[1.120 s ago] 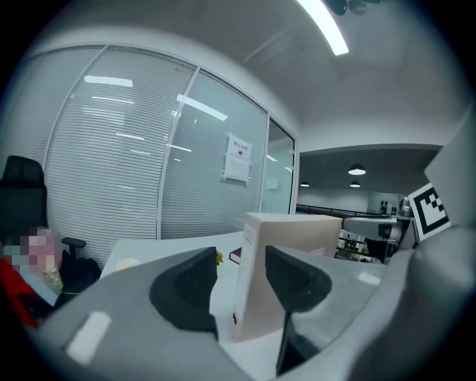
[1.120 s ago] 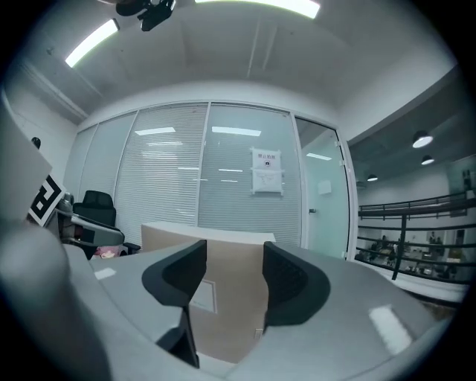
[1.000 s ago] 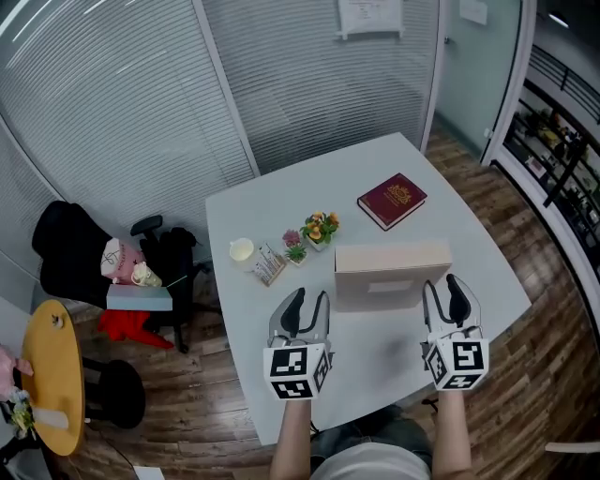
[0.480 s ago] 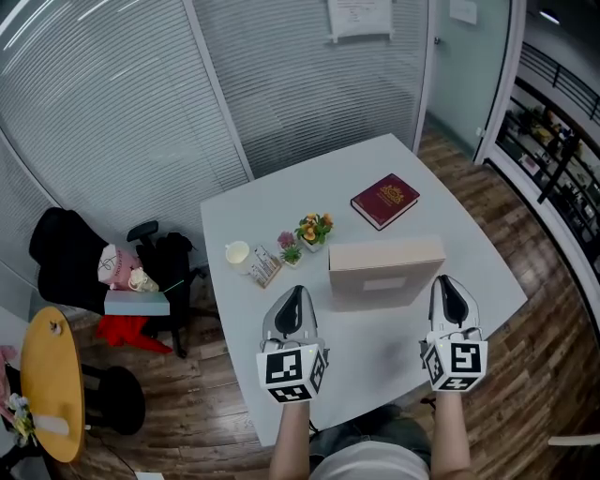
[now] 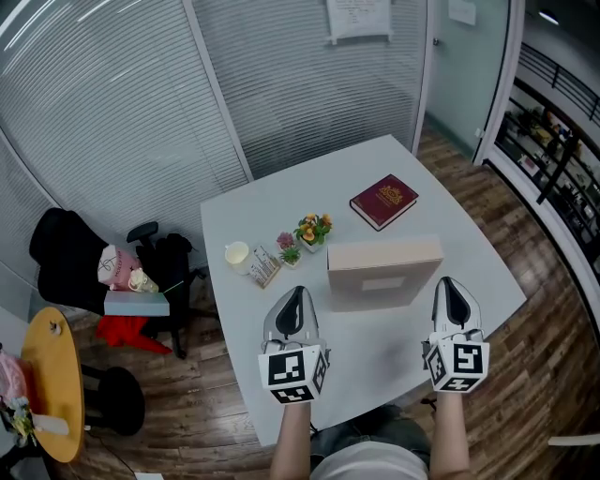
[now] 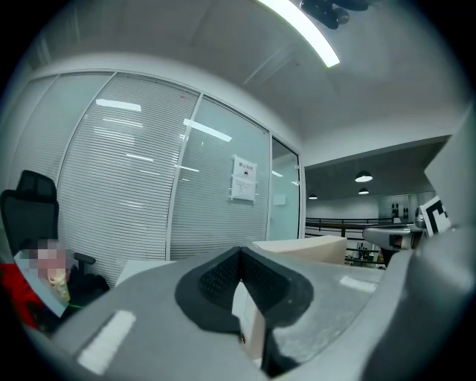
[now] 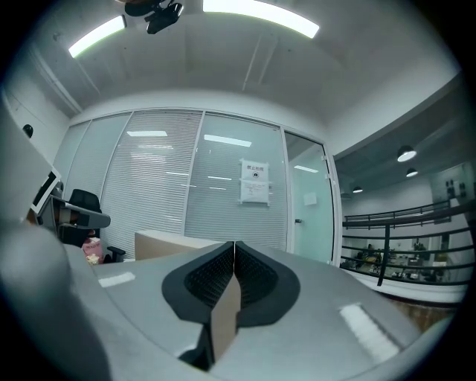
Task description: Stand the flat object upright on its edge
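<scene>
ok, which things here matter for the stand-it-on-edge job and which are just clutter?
Job:
- beige flat cardboard box, upright on its edge
- left gripper, shut, empty
- right gripper, shut, empty

Lying about:
- dark red hardcover book
- small potted flowers
- white cup

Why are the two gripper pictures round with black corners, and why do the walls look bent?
Head view: a wide lens curves the blinds. Left gripper view: round picture with black corners; the ceiling light glares white; the left gripper, shut, looms large. Right gripper view: same round frame, bright light strips, the shut right gripper filling the bottom.
</scene>
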